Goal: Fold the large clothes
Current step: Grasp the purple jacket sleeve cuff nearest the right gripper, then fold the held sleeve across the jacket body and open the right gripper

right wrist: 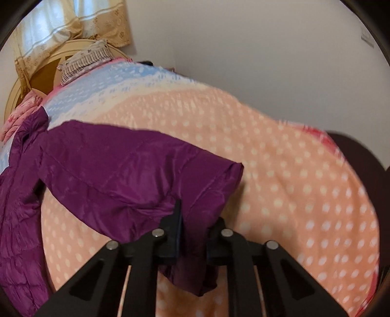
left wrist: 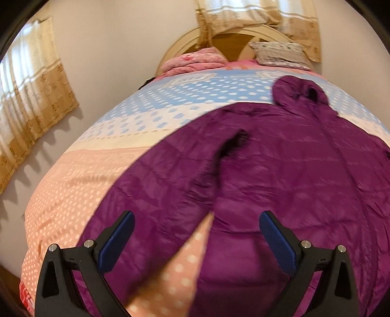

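The right tool (right wrist: 192,234) pinches the purple jacket (left wrist: 280,165)'s sleeve; left tool (left wrist: 197,234) gapes empty; folding seemingly barely begun on the bed (right wrist: 292,175).

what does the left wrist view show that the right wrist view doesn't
Only the left wrist view shows the jacket's hood and the left gripper, open above the jacket. Only the right wrist view shows the right gripper shut on a sleeve, and a dark footboard. Both show the purple jacket, the dotted blanket, a pillow and curtains.
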{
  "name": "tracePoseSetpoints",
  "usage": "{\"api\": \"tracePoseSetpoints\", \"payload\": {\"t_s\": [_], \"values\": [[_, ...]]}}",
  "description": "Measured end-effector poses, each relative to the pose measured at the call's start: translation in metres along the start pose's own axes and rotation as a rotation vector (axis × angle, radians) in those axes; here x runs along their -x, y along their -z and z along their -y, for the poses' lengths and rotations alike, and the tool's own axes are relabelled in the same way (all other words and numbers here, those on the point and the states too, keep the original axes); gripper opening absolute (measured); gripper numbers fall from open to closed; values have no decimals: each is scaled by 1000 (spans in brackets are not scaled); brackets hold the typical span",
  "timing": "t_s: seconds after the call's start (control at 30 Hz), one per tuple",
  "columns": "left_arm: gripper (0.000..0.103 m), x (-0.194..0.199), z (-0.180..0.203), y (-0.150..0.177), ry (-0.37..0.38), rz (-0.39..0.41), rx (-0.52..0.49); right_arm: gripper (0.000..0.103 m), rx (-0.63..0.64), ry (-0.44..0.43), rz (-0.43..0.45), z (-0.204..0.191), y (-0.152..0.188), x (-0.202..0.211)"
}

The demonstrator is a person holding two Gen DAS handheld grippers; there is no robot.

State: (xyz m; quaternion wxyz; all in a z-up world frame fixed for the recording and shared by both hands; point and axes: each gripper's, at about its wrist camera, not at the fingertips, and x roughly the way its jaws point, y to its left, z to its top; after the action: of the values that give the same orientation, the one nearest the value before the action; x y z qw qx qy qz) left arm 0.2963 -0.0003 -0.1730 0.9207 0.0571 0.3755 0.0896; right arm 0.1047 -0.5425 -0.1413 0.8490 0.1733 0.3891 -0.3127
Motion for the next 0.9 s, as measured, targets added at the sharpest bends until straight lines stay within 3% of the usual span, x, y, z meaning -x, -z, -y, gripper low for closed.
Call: {"api": "tracePoseSetpoints", "payload": {"t_s": [0.17,0.4,0.63,0.9], "values": [[102,-8,-25,-12,-35,9,36,14,56,-39,83,-33,-31,19],[102,-11,-41,-20,-50,27,54,14,185,-116,167,-112,-53,37],[102,-19,-49,-23,-73,35,46,13,317,-195,201,-195,-54,39],[102,-21,-54,-20,-12,55,46,13,467,-274,206,-283,-33,37]]}}
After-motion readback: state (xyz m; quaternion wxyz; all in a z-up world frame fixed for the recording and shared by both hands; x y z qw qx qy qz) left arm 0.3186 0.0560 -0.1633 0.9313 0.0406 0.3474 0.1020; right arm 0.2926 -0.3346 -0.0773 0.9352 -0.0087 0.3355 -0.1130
